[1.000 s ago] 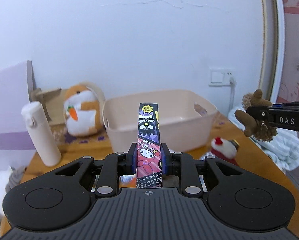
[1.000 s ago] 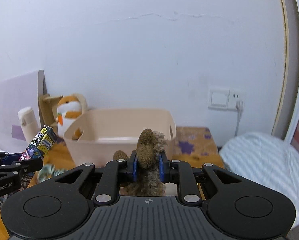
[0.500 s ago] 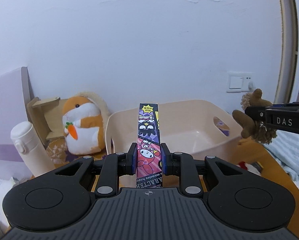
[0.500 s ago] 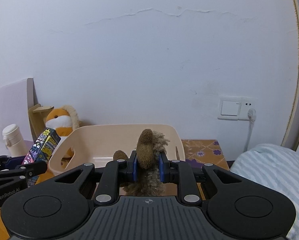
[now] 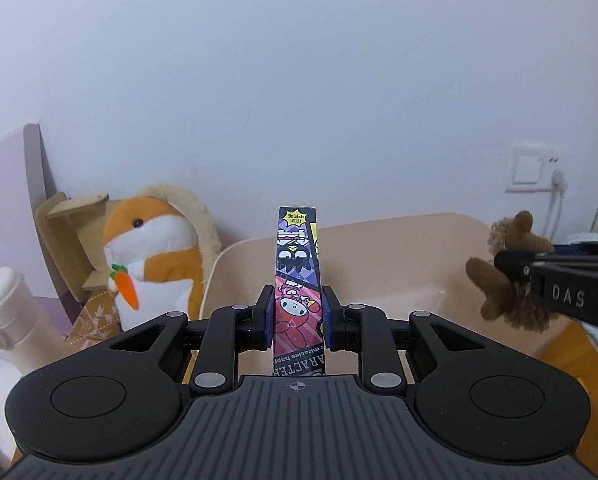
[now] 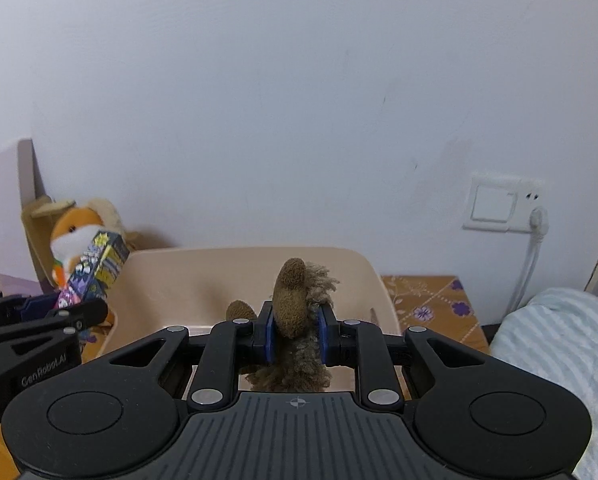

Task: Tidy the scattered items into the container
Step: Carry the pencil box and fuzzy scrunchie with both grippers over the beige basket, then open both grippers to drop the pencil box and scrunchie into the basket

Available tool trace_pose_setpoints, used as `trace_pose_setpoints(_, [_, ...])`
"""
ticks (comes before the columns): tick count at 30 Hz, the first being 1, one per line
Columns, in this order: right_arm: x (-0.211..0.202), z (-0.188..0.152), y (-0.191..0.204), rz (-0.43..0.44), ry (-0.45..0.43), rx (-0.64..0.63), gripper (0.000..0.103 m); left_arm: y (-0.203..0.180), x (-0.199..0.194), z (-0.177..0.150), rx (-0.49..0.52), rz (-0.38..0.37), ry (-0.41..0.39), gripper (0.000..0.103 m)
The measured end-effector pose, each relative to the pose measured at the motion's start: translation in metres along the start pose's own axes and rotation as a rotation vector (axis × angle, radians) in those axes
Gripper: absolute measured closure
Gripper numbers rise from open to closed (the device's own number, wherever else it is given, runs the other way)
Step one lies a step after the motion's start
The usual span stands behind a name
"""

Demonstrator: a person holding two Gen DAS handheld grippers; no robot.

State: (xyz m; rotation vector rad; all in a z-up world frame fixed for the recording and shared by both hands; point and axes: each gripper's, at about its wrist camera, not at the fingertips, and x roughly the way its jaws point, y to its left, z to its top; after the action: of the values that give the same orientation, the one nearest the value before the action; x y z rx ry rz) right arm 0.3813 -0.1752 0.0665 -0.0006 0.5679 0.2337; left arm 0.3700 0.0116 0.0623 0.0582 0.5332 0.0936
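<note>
Left wrist view: left gripper point(image 5: 297, 314), jaws clamped on a slim cartoon-printed box point(image 5: 297, 280), which stands upright between the blue pads point(image 5: 267, 318) and rises in front of the beige container point(image 5: 399, 264). Right gripper point(image 5: 511, 272), entering from the right edge over the container's right end, pinches a brown plush toy point(image 5: 499, 280).

Right wrist view: brown plush toy point(image 6: 297, 312) squeezed tight between the pads, container point(image 6: 203, 280) directly beyond it, interior largely hidden.

Behind the container's left end: orange-and-white hamster plush point(image 5: 151, 260) with a carrot, against the wall. White bottle point(image 5: 7, 320) at the table's point(image 5: 563, 344) far left. Striped bedding point(image 6: 559, 348) at right.
</note>
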Motion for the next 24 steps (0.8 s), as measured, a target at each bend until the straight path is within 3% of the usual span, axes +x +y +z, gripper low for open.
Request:
trace_pose_setpoints(8, [0.043, -0.013, 0.011, -0.012, 0.093, -0.021, 0.084, 0.001, 0.043, -0.012, -0.015, 0.015, 0.094, 0.08])
trace_pose_setpoints(14, [0.054, -0.015, 0.014, -0.019, 0.12, -0.023, 0.082, 0.004, 0.051, -0.015, -0.015, 0.029, 0.101, 0.08])
trace_pose_setpoints(15, [0.055, -0.015, 0.013, -0.021, 0.125, -0.025, 0.076, 0.004, 0.051, -0.016, -0.016, 0.024, 0.097, 0.08])
trace_pose_setpoints(16, [0.056, -0.016, 0.013, -0.025, 0.128, -0.027, 0.063, 0.004, 0.049, -0.016, -0.013, 0.021, 0.092, 0.08])
trace_pose_setpoints(17, [0.055, -0.017, 0.013, -0.021, 0.127, -0.03, 0.06, 0.003, 0.047, -0.016, -0.01, 0.02, 0.085, 0.08])
trace_pose_setpoints(19, [0.05, -0.018, 0.012, -0.016, 0.116, -0.031, 0.058, 0.001, 0.041, -0.016, -0.003, 0.017, 0.057, 0.071])
trace_pose_setpoints(21, [0.043, -0.018, 0.012, -0.015, 0.1, -0.029, 0.053, -0.001, 0.033, -0.016, 0.004, 0.019, 0.024, 0.046])
trace_pose_setpoints(24, [0.031, -0.015, 0.009, -0.017, 0.068, -0.028, 0.046, -0.003, 0.016, -0.013, 0.01, 0.033, -0.028, 0.032])
